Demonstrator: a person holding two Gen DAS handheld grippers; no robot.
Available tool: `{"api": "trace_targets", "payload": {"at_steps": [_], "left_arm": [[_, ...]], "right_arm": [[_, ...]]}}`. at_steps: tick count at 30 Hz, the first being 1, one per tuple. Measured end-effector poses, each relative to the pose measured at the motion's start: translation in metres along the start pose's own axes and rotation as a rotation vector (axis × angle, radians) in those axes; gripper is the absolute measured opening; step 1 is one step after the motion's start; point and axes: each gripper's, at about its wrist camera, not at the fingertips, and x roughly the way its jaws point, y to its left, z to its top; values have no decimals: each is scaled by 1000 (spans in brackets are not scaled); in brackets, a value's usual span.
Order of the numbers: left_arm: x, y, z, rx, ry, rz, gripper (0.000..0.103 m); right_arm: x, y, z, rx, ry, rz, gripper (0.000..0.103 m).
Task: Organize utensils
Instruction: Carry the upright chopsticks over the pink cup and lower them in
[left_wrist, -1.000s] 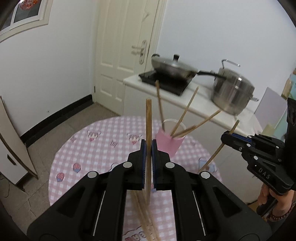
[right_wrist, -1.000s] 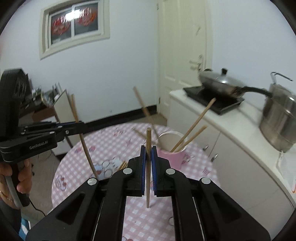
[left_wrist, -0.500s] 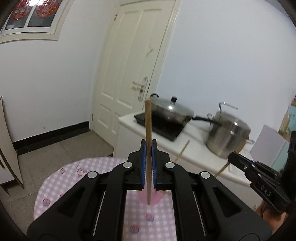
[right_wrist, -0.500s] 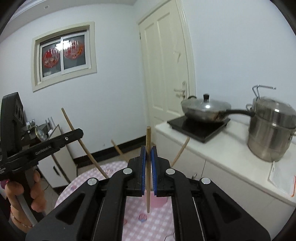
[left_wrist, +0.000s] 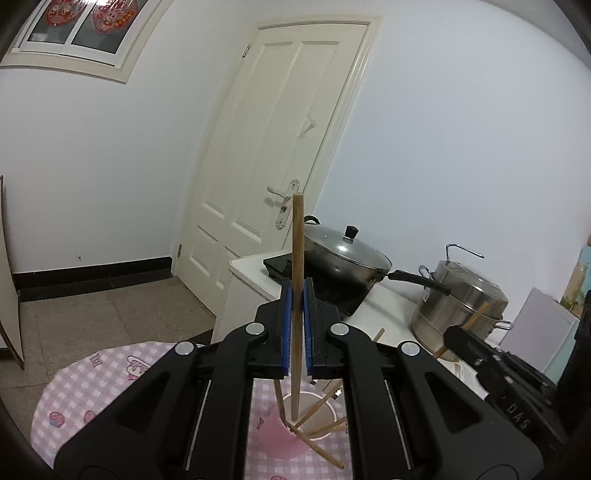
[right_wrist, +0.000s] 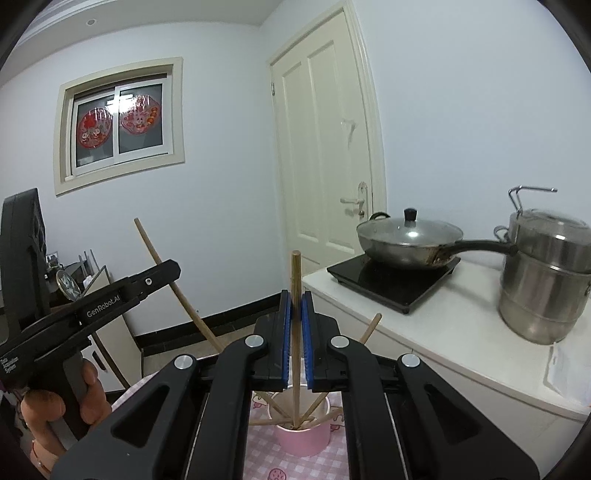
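Left gripper fingers clamped on an upright wooden chopstick, lower tip over the mouth of the pink cup. Right gripper fingers clamped on a second chopstick, also upright, tip just above the same cup. Several chopsticks lean inside the cup. Cup stands on the worktop with pink checked cloth. A hand grips the left gripper's handle.

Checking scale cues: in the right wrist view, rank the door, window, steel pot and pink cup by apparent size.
1. Door
2. Window
3. Steel pot
4. Pink cup, partly hidden by the gripper, so unsure.
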Motion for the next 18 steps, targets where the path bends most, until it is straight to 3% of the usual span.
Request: {"api": "trace_targets", "payload": {"at_steps": [18], "left_arm": [[44, 0, -56, 111, 190, -4, 6]], "right_arm": [[38, -6, -47, 2, 157, 1, 5]]}}
